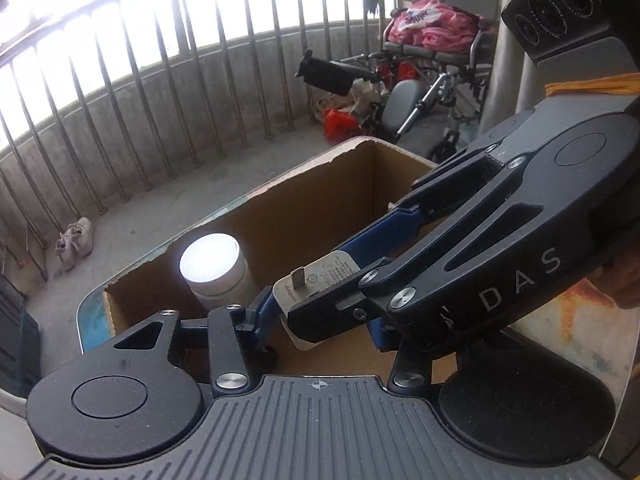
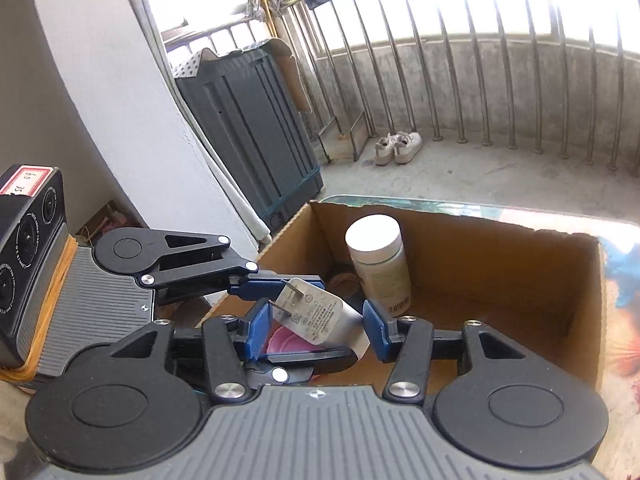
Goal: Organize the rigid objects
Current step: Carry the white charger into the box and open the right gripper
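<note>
White charger (image 1: 316, 292) between crossed grippers above cardboard box (image 1: 304, 208).

left gripper (image 2: 280, 304): black linkage, blue pads, silver screws | right gripper (image 1: 332, 280): same, "DAS" lettering, orange band upper right

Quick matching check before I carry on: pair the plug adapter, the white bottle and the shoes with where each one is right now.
Things:
1. plug adapter
2. white bottle
3. shoes

Places:
A. on the floor by the railing
B. upright in the cardboard box
C. between the fingers, above the box

Pairs: 1-C, 2-B, 3-A
</note>
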A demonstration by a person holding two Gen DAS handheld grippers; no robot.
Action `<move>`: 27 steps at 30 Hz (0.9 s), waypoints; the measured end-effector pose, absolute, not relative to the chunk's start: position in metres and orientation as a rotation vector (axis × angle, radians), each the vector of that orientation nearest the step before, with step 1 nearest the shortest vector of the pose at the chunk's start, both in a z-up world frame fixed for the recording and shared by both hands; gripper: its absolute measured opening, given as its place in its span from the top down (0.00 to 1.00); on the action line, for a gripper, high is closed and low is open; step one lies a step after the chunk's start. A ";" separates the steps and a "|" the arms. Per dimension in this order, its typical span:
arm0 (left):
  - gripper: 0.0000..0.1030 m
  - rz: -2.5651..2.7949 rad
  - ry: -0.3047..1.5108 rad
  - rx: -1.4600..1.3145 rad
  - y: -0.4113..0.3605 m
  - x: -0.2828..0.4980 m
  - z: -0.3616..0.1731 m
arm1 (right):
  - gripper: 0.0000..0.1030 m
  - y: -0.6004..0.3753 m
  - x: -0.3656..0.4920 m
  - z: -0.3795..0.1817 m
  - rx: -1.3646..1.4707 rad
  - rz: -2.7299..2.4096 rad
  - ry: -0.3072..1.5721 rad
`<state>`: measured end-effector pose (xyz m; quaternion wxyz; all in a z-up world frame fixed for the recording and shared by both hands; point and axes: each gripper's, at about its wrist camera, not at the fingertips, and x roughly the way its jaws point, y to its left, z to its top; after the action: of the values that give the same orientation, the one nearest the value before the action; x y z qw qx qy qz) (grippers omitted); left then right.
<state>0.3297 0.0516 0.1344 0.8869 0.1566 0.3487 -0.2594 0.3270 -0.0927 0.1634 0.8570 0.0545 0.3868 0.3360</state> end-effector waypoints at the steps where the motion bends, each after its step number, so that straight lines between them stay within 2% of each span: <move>1: 0.56 -0.538 0.742 0.338 0.052 0.336 0.129 | 0.48 -0.092 0.340 0.156 0.123 0.713 0.845; 7: 0.56 -0.526 0.928 0.330 0.066 0.368 0.095 | 0.50 -0.081 0.391 0.111 0.153 0.756 1.037; 12: 0.56 -0.532 1.030 0.334 0.069 0.371 0.081 | 0.55 -0.065 0.407 0.094 0.115 0.791 1.097; 16: 0.56 -0.502 1.057 0.388 0.066 0.368 0.077 | 0.61 -0.051 0.405 0.088 0.055 0.804 1.113; 20: 0.55 -0.483 1.103 0.379 0.066 0.374 0.076 | 0.62 -0.049 0.407 0.085 0.069 0.803 1.122; 27: 0.52 -0.461 1.074 0.455 0.062 0.360 0.080 | 0.62 -0.049 0.407 0.085 0.072 0.798 1.101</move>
<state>0.3596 0.0617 0.0802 0.8096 0.2130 0.5026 -0.2157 0.4067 -0.0488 0.0846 0.7771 0.0331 0.5088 0.3689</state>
